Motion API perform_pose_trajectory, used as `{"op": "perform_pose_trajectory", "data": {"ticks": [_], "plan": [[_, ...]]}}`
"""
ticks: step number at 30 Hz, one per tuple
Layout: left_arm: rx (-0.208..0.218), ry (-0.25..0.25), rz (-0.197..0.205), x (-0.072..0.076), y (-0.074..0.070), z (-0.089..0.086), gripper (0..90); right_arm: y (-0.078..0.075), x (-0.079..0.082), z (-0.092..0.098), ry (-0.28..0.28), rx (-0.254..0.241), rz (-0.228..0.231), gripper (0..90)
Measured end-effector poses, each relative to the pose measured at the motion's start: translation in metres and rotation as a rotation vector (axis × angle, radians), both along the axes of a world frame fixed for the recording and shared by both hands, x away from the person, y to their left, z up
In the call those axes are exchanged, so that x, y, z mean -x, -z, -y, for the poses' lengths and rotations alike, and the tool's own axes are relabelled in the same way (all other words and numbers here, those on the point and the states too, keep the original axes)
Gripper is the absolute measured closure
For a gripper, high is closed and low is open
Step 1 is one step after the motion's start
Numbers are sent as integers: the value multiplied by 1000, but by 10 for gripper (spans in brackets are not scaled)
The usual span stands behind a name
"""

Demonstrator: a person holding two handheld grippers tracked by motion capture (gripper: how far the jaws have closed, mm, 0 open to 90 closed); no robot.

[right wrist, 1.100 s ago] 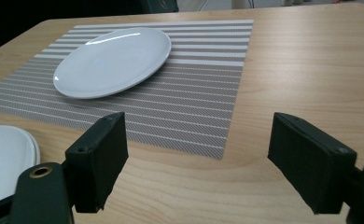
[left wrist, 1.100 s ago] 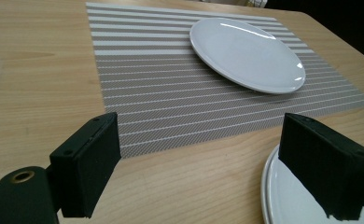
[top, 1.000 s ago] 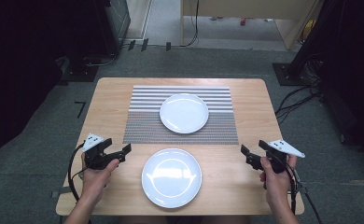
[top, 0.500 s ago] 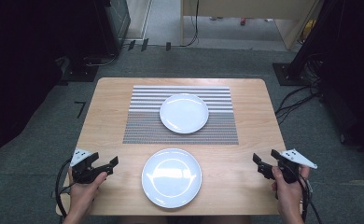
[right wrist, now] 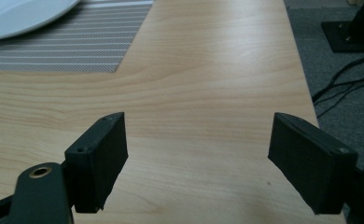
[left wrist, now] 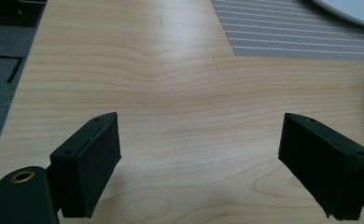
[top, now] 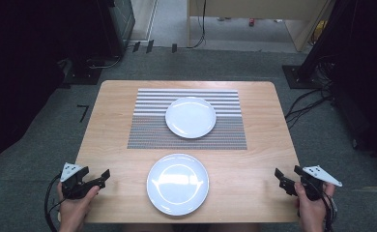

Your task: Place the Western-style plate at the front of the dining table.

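Two white plates lie on a wooden table (top: 264,145). One plate (top: 190,117) rests on a grey striped placemat (top: 148,130); the other plate (top: 178,183) sits on bare wood near the front edge. My left gripper (top: 102,178) hovers at the front left corner, open and empty, left of the near plate. My right gripper (top: 285,181) is at the front right corner, open as well. In the left gripper view the gripper (left wrist: 199,135) spans bare wood, with the placemat (left wrist: 301,35) and a plate rim (left wrist: 353,7) far ahead. The right gripper view shows the same: gripper (right wrist: 196,130), placemat (right wrist: 68,46), plate (right wrist: 21,14).
Grey carpet surrounds the table. Cables (top: 307,104) trail on the floor at the right, and dark equipment stands (top: 104,29) sit behind the table. The right table edge (right wrist: 306,88) runs close beside my right gripper.
Both grippers have drawn back toward the person and outward, from beside the near plate to the table's front corners. Both stay open; the plates have not moved.
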State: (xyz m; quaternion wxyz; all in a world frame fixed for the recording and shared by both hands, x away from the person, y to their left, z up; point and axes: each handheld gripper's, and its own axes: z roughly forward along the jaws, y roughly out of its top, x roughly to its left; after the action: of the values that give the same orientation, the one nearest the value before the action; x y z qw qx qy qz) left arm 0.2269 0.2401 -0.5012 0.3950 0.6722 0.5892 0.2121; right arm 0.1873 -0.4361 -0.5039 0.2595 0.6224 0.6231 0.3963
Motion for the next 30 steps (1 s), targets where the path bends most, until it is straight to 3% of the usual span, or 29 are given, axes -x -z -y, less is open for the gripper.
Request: {"op": "perform_pose_trajectory", "data": {"ticks": [10, 14, 16, 18, 20, 24, 30], "plan": [[-81, -28, -5, 10, 7, -12, 126, 14, 14, 15, 28, 13, -44, 184], [-124, -20, -3, 13, 8, -10, 127, 19, 17, 14, 17, 37, -67, 172], [-146, -8, -7, 14, 9, -7, 127, 19, 18, 11, 11, 61, -71, 172], [-156, 6, -18, 14, 11, -5, 127, 23, 17, 6, 9, 102, -104, 160], [-161, 24, -41, 13, 14, -4, 127, 25, 18, 0, -2, 154, -100, 154], [-204, 28, -60, 12, 16, 1, 135, 27, 22, -1, -9, 147, -81, 152], [-201, 26, -52, 12, 17, 2, 134, 28, 24, -1, -1, 146, -71, 147]]}}
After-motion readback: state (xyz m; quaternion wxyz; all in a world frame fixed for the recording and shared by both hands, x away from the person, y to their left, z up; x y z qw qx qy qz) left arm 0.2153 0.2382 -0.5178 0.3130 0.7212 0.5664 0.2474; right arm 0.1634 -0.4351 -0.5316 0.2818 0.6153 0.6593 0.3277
